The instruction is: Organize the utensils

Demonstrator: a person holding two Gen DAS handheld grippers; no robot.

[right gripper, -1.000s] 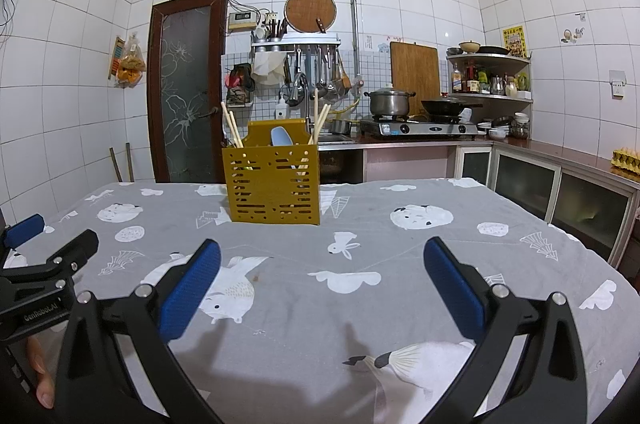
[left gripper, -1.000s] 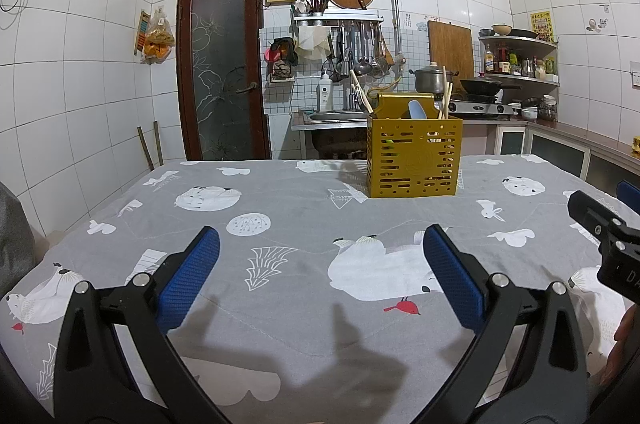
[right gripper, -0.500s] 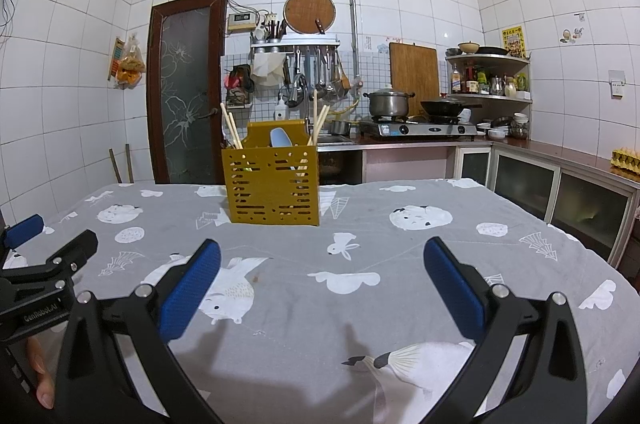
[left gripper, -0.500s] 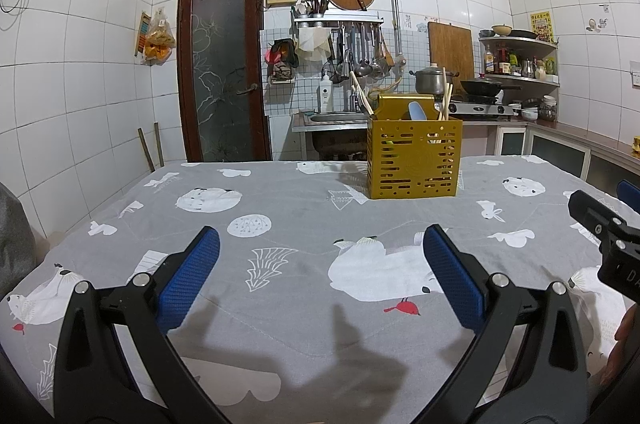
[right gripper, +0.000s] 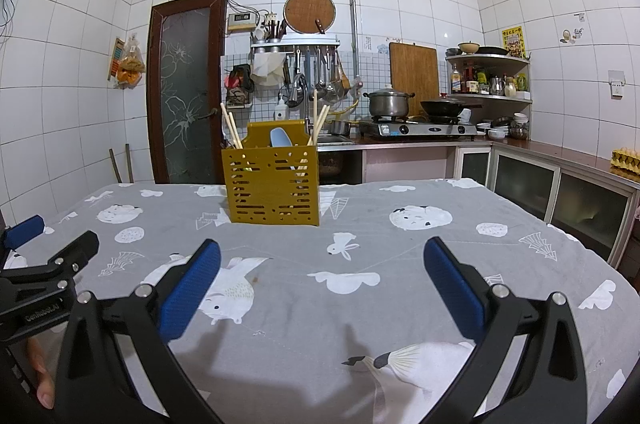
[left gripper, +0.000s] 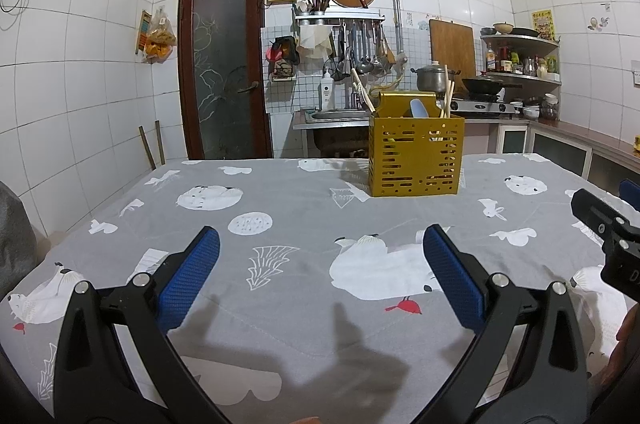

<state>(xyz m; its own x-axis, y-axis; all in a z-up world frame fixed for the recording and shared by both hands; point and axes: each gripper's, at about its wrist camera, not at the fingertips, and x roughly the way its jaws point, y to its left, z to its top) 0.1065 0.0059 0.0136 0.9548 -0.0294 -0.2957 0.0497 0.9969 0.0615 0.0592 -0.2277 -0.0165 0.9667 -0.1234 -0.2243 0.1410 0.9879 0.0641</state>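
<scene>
Nothing has moved: the left gripper (left gripper: 320, 264) and right gripper (right gripper: 322, 274) stay wide and empty. The yellow slotted metal utensil box (right gripper: 271, 184), mid-frame on the bench (right gripper: 400, 284), probably holds everything already.

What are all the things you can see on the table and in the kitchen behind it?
utensil holder: one, yellow, slotted, upright on the far part of the table.
chopsticks: several, pale wood, sticking up at both ends of the holder.
spoon: one, light blue, in the middle of the holder.
tablecloth: one, grey with white animals, covering the table.
door: one, dark brown frame with frosted glass, back wall.
pot: one, silver with lid, on the stove.
wok: one, black, on the stove beside the pot.
cutting board: one, brown, leaning on the wall.
left tool: one, black with blue pads, open, empty, above the cloth.
right tool: one, same colours, open, empty.
</scene>
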